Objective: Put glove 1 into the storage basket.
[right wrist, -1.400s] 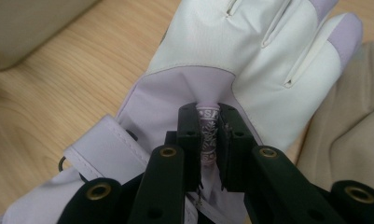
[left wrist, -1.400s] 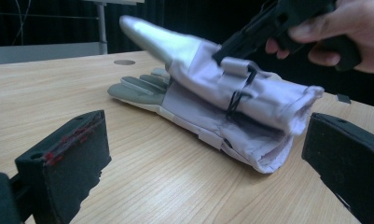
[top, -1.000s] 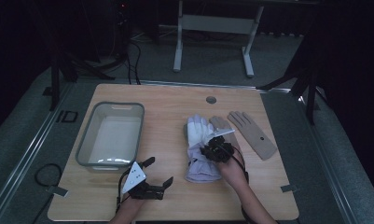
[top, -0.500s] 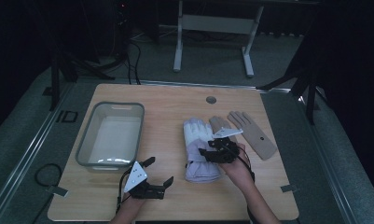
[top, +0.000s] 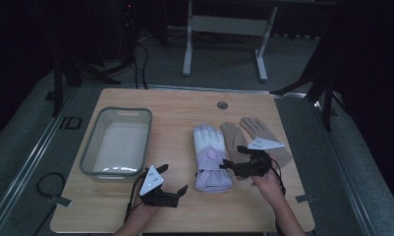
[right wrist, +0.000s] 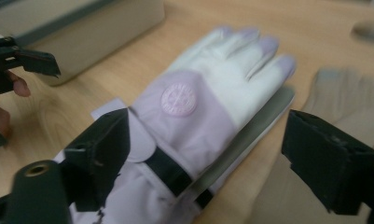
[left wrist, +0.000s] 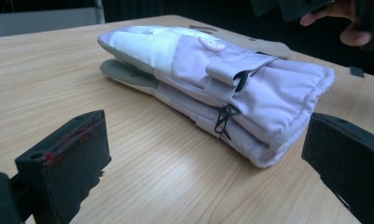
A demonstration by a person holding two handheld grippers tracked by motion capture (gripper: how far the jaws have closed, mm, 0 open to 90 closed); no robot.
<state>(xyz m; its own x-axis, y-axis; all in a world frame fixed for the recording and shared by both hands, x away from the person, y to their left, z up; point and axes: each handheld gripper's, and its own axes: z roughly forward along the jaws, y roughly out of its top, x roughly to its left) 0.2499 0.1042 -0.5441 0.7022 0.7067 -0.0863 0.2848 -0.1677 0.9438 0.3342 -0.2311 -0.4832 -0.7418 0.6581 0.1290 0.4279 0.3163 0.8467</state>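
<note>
A pair of lilac-and-white ski gloves (top: 211, 157) lies stacked in the middle of the wooden table (top: 184, 105), cuffs toward me. In the left gripper view the stack (left wrist: 222, 88) rests just ahead of my open left gripper (left wrist: 205, 158), which touches nothing. My left gripper (top: 174, 179) sits low near the front edge, left of the cuffs. My right gripper (top: 233, 156) stands open just right of the stack, above a flat tan glove (top: 256, 132). In its own view the wide jaws of the right gripper (right wrist: 222, 154) frame the top lilac glove (right wrist: 198, 116) without gripping it.
A grey plastic bin (top: 118, 142) stands empty on the left side of the table, and its wall (right wrist: 82, 18) shows beyond the gloves. A round cable hole (top: 222, 105) sits at the back edge. A white frame stands on the floor behind the table.
My right gripper has drawn slightly right, off the lilac gloves' cuff, and the gloves now lie flat. The left gripper has not moved.
</note>
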